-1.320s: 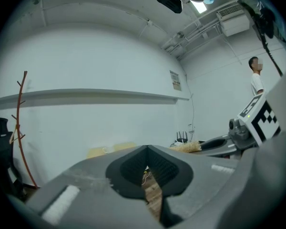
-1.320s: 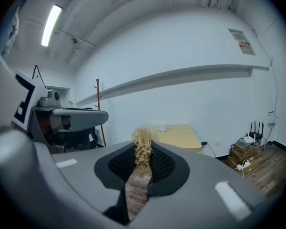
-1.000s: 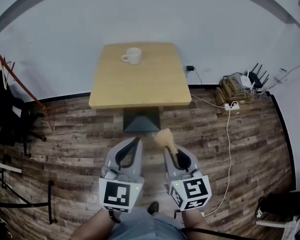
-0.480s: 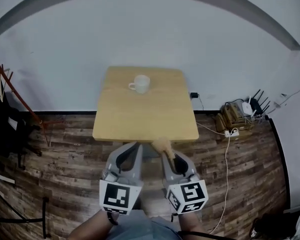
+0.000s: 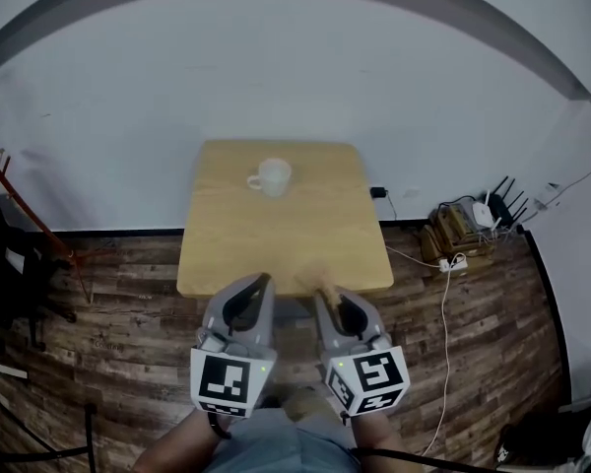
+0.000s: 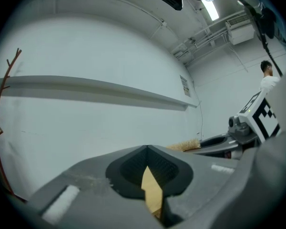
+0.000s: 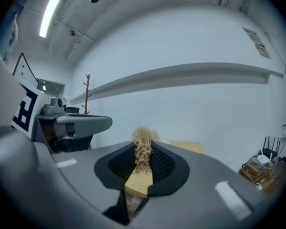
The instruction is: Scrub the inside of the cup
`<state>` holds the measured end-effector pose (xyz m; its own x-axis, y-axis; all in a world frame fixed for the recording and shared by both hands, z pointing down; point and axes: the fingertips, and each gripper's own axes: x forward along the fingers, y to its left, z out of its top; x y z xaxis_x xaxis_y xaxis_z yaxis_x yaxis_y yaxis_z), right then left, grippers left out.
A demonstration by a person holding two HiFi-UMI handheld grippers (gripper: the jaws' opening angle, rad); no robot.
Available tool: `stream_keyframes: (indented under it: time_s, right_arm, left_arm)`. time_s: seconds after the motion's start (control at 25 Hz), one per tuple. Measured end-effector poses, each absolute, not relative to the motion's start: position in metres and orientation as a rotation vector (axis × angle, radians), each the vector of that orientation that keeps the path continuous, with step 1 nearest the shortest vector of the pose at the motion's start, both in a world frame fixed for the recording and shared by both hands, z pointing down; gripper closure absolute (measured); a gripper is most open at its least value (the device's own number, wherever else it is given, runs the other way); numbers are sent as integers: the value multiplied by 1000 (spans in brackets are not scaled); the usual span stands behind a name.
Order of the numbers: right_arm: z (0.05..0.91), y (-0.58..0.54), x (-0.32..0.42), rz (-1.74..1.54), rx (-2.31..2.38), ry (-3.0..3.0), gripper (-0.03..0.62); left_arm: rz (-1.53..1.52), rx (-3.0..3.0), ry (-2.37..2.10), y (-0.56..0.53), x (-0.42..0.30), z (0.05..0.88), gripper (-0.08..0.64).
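Note:
A white cup (image 5: 269,176) with its handle to the left stands on the far part of the square wooden table (image 5: 276,244). My left gripper (image 5: 260,282) is shut with nothing in it, its tips at the table's near edge. In its own view the jaws (image 6: 147,149) meet, with a sliver of tabletop below them. My right gripper (image 5: 325,296) is shut on a brush with straw-coloured bristles (image 5: 318,278) that stick out forward. Those bristles (image 7: 143,146) rise between the closed jaws in the right gripper view. Both grippers are well short of the cup.
A white wall stands behind the table. On the wooden floor to the right lie a router and boxes (image 5: 478,180), a power strip (image 5: 452,263) and a cable. A reddish coat rack (image 5: 20,210) stands at the left. The table's dark pedestal is hidden below the top.
Both grippers have come forward to the table's near edge, side by side. The table and cup now sit closer and lower in the head view. Neither grip has changed.

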<state>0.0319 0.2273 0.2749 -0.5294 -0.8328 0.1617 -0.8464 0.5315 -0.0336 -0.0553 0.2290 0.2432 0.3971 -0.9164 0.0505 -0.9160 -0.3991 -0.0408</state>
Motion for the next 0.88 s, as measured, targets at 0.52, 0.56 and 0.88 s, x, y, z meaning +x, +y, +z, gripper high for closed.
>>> stream_keyframes:
  time_s: [0.52, 0.56, 0.88]
  right_arm:
    - [300, 169, 37, 243, 1424, -2612, 528]
    - [302, 161, 38, 250, 1419, -2612, 528]
    - [310, 91, 47, 308, 1358, -2640, 528]
  left_arm:
    - [-238, -2612, 1722, 170, -59, 277, 540]
    - [-241, -2618, 1737, 162, -58, 280, 540]
    - [-316, -2594, 1805, 94, -52, 291, 540]
